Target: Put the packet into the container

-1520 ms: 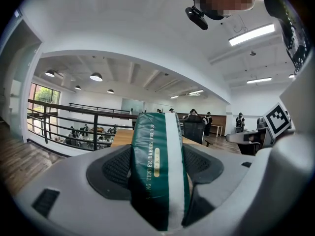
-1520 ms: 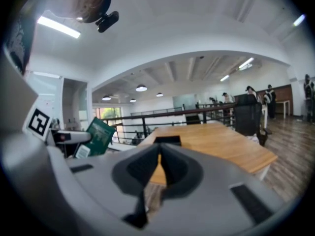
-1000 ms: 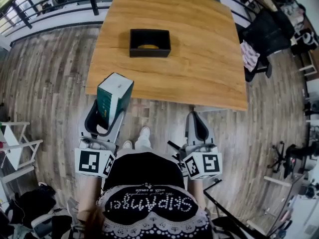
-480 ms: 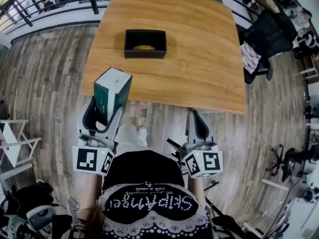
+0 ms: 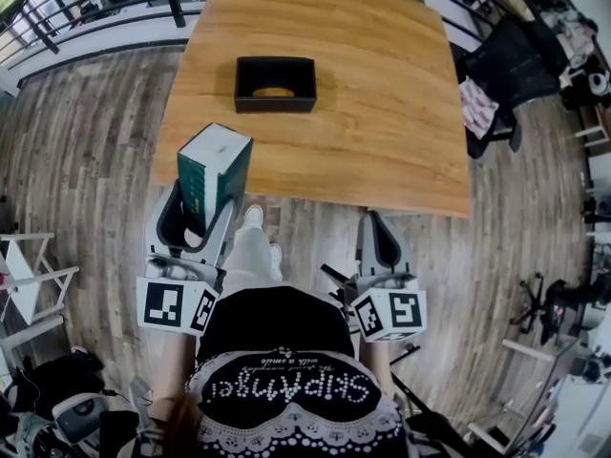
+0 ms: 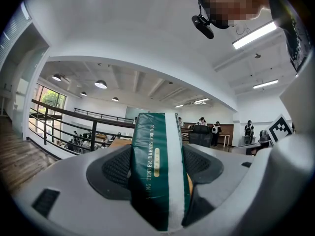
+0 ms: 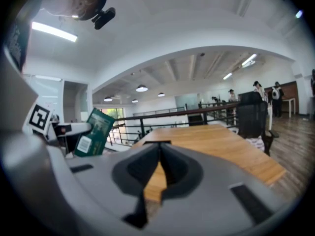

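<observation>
**Head view: packet (image 5: pixel 212 168) in the left gripper (image 5: pixel 194 219), short of the container (image 5: pixel 275 103)**

Grips the green packet between both jaws, the dark pads pressed against its two broad sides, as seen in the left gripper view. Holds it with its pale end face toward the head camera, over the near left edge of the wooden table (image 5: pixel 382 113) and partly over the plank floor (image 5: pixel 86 160). Leaves it well apart from the black container, which stands farther up the table, left of centre, with something yellow (image 5: pixel 273 92) lying inside. Shows the right gripper (image 5: pixel 374 237) just off the table's near edge, over the floor, jaws pressed together with nothing between them. Catches the packet in the right gripper view too, off to the left, tilted, with a white label on its side.
</observation>
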